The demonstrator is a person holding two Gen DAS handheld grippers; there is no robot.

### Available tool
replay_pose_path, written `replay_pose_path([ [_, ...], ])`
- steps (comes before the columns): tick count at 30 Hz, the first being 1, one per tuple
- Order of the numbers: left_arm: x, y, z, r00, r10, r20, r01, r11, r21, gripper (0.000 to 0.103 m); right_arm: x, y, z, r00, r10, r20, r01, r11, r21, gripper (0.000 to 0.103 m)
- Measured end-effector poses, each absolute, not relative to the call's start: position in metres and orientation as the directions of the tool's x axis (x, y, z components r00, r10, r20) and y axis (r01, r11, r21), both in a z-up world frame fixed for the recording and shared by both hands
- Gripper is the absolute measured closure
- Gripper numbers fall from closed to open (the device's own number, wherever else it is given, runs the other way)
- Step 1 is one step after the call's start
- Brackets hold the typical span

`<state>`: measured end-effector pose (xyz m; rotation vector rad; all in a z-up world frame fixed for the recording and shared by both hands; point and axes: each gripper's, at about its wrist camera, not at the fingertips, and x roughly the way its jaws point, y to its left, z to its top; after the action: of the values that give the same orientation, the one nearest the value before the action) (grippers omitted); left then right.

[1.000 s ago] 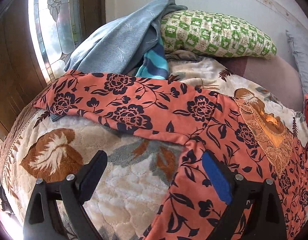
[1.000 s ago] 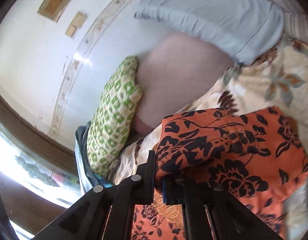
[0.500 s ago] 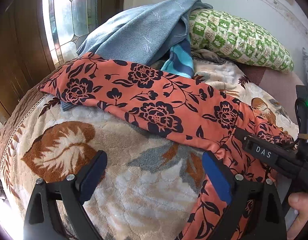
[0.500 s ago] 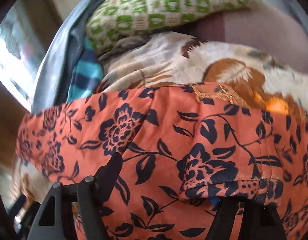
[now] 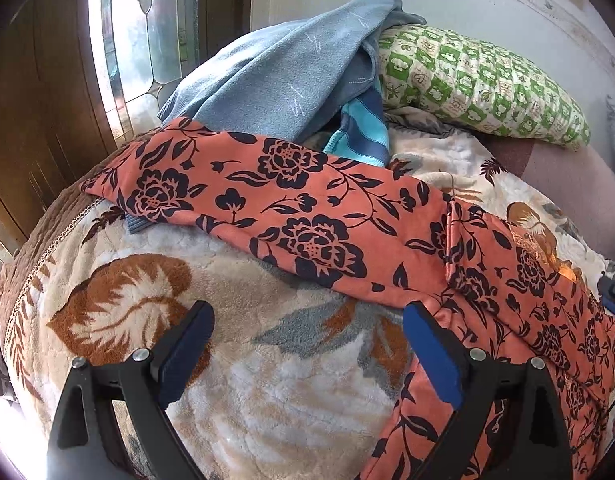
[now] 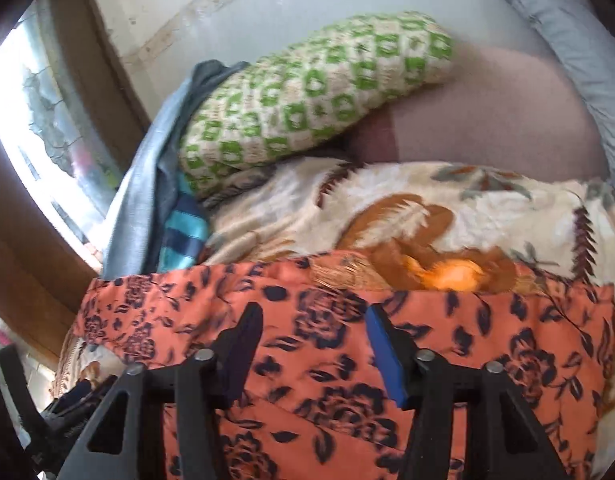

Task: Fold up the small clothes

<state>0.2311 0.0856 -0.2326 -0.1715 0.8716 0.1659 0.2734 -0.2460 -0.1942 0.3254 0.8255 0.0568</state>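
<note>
An orange garment with black flowers (image 5: 307,216) lies spread on the bed; one sleeve reaches left, and a folded layer lies over its body on the right. It also shows in the right wrist view (image 6: 487,336). My left gripper (image 5: 307,332) is open and empty, just above the blanket below the sleeve. My right gripper (image 6: 313,328) is open and empty, low over the garment's folded part.
A cream blanket with brown leaves (image 5: 243,360) covers the bed. A blue towel pile (image 5: 291,76) and a green patterned pillow (image 5: 479,84) lie at the back by the wall. A wooden door with glass (image 5: 147,32) stands at the left.
My right gripper has let go of the garment's right sleeve, which now lies folded over the body, and has opened and drawn back. My left gripper moved slightly left, still open.
</note>
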Motion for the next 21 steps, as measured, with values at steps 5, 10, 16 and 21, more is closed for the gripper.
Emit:
replay_pose_path([
  [5, 0.237, 0.081, -0.234, 0.636, 0.104, -0.765, -0.207, 0.978, -0.039, 0.007, 0.247, -0.340, -0.261, 0.532, 0.057, -0.845, 0.341, 0.899, 0.275, 0.061],
  [10, 0.247, 0.114, -0.240, 0.594, 0.132, -0.794, -0.301, 0.951, -0.067, 0.007, 0.207, -0.360, -0.248, 0.604, 0.109, -0.790, 0.268, 0.905, 0.330, 0.067],
  [16, 0.231, 0.189, -0.226, 0.601, 0.160, -0.783, -0.455, 0.874, -0.170, 0.007, 0.142, -0.330, -0.220, 0.659, 0.213, -0.721, 0.042, 0.947, 0.318, 0.065],
  [21, 0.229, 0.257, -0.214, 0.604, 0.111, -0.789, -0.504, 0.820, -0.270, 0.007, 0.137, -0.311, -0.238, 0.631, 0.248, -0.735, -0.014, 0.951, 0.309, 0.065],
])
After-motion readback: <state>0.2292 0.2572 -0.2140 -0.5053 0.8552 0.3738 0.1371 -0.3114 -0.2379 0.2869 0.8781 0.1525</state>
